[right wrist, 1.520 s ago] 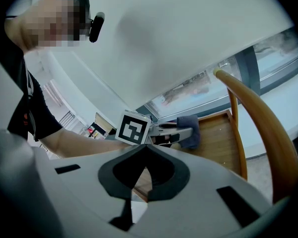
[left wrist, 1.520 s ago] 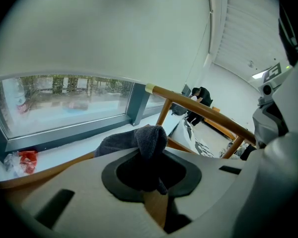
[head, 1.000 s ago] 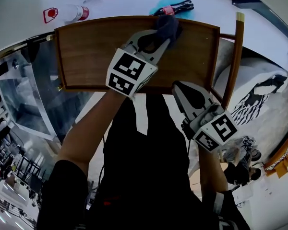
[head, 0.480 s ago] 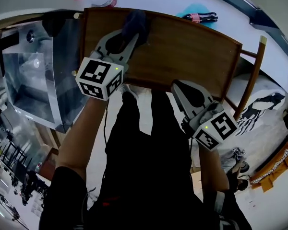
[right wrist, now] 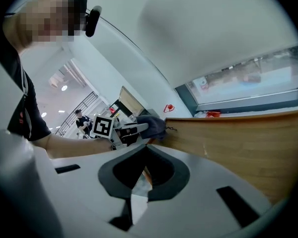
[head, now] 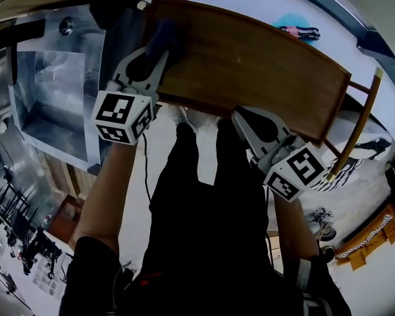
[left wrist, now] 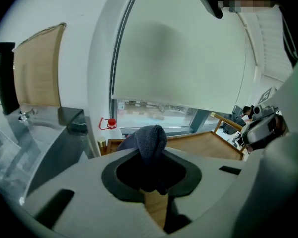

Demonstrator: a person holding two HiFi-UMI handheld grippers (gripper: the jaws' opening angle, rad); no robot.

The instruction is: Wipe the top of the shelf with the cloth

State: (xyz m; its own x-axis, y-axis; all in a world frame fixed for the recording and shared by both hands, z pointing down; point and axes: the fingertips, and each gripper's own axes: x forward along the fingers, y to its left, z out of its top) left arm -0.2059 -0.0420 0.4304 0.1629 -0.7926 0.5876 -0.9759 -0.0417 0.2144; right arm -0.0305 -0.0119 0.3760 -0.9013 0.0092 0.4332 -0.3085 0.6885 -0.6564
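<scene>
The brown wooden shelf top (head: 250, 64) runs across the upper head view. A dark grey cloth (head: 163, 37) lies bunched at its left end, and my left gripper (head: 157, 52) is shut on it. In the left gripper view the cloth (left wrist: 150, 142) sticks up between the jaws, with the shelf top (left wrist: 201, 145) beyond it. My right gripper (head: 241, 121) hangs at the shelf's near edge, shut on nothing. From the right gripper view, the shelf top (right wrist: 238, 138) stretches right, and the left gripper (right wrist: 126, 130) with the cloth (right wrist: 151, 125) sits at its far end.
A shiny metal cabinet (head: 52, 91) stands against the shelf's left end. A wooden rail (head: 359, 127) slopes past its right end. A blue patch with dark clips (head: 296, 30) lies on the floor beyond. A red-handled bottle (left wrist: 108, 124) stands behind the shelf's left corner.
My left gripper has dragged the cloth leftwards along the shelf top, from right of the middle to the left end. The right gripper has stayed at the near edge.
</scene>
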